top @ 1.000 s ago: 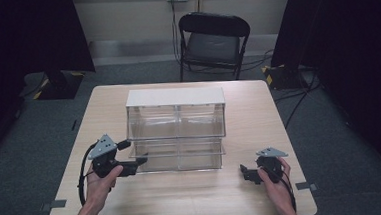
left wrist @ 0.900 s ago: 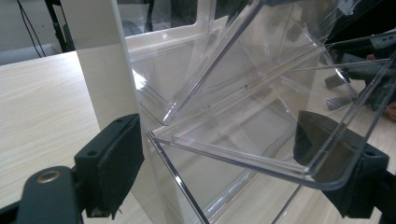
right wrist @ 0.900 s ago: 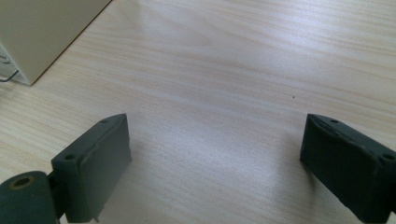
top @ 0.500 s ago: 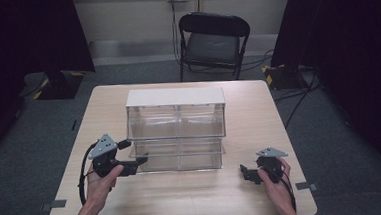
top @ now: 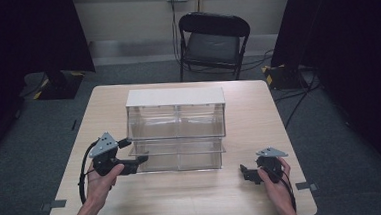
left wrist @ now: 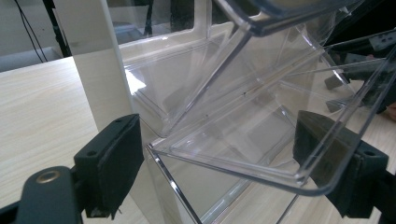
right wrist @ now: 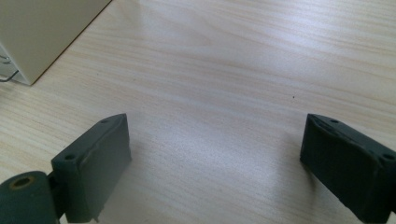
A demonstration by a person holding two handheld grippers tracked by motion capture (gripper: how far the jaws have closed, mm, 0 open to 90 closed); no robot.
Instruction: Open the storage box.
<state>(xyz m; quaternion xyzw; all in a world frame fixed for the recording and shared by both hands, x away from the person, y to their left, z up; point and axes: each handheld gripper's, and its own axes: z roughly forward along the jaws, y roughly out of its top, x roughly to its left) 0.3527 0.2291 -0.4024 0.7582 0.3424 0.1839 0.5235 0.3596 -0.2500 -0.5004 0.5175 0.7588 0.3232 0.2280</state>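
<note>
A clear plastic two-tier bin organizer [top: 177, 128] with a white top stands in the middle of the wooden table [top: 258, 108]. My left gripper [top: 133, 152] is at its lower left bin, open. In the left gripper view, the tilted-out clear bin [left wrist: 243, 135] has its front lip between the wide-apart jaws of that gripper [left wrist: 224, 172], and the pads do not press on it. The white side panel [left wrist: 93, 60] rises just behind. My right gripper [top: 247, 174] rests near the table's front right, open over bare wood [right wrist: 210, 93], with nothing between its fingers.
A black folding chair [top: 214, 38] stands beyond the table's far edge. Dark curtains hang on both sides, and cables lie on the floor at the right. A white corner of the organizer [right wrist: 42, 32] sits up and left of the right gripper [right wrist: 215, 154].
</note>
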